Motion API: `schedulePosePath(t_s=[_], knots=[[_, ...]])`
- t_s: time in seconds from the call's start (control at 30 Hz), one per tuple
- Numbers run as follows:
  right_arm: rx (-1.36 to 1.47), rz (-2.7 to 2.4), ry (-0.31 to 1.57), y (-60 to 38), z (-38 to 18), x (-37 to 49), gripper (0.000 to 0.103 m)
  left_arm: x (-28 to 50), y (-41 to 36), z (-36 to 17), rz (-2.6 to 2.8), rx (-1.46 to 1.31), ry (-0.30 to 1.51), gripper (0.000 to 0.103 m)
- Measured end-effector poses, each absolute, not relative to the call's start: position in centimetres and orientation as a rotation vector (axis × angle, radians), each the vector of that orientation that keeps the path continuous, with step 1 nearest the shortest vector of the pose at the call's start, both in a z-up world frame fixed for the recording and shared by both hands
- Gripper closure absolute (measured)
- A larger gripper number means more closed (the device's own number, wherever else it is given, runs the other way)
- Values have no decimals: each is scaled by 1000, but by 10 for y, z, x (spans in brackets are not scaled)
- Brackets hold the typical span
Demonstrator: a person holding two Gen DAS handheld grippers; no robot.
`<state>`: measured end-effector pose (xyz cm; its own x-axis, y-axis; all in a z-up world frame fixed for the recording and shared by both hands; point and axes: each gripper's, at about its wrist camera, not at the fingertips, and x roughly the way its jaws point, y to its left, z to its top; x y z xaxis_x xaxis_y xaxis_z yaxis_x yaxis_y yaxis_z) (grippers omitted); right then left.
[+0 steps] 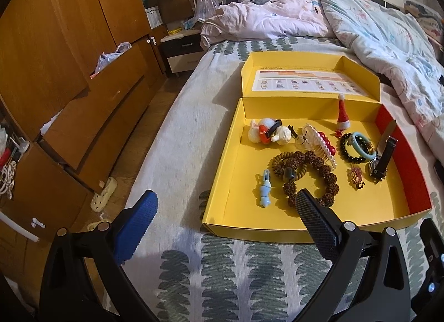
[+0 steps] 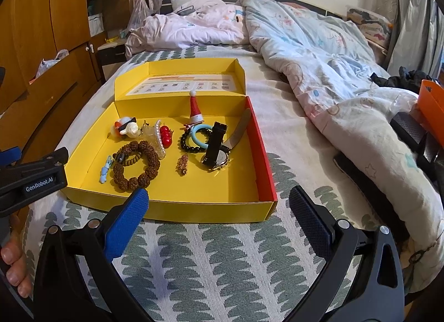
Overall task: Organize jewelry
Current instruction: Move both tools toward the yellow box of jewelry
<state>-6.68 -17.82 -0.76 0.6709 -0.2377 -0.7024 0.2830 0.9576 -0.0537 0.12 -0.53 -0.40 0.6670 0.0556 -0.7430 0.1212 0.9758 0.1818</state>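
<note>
An open yellow box (image 1: 216, 200) (image 2: 211, 211) lies on the bed and holds several pieces of jewelry. Inside are a brown bead bracelet (image 1: 327, 177) (image 2: 144, 166), a blue clip (image 1: 265, 191) (image 2: 105, 172), a pearl hair claw (image 1: 322, 147) (image 2: 158, 136), a black bead bracelet with a blue ring (image 1: 358, 146) (image 2: 194, 136), a wristwatch (image 1: 381, 159) (image 2: 217, 150), a small gold brooch (image 1: 356, 176) (image 2: 183, 165) and a red Santa-hat clip (image 1: 342, 112) (image 2: 195, 108). My left gripper (image 1: 224, 211) is open and empty before the box's near left corner. My right gripper (image 2: 219, 211) is open and empty at the box's front wall.
The bed has a leaf-patterned cover (image 2: 222, 266) and a rumpled quilt (image 2: 333, 72) to the right. Wooden wardrobes and open drawers (image 1: 69, 100) stand left, with slippers (image 1: 104, 194) on the floor. An orange container (image 2: 433, 100) sits at the far right.
</note>
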Motion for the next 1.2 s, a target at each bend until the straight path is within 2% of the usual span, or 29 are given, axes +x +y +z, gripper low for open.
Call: schedulePosePath(t_s=[0.3,0.6,0.9,1.2], knots=[[135,-226,757,-184,-5,-69,3,1,-7,-4,-32,241,834,4],[13,-196,624,-173,5,-72,3,4,-7,-8,-30,285,831,4],[-152,-216,667,-166,-3,-62,3,9,-3,-14,-120,211,870,4],[46,-132,749,-196,-8,-42,3,20,6,-15,-137,162,908,4]])
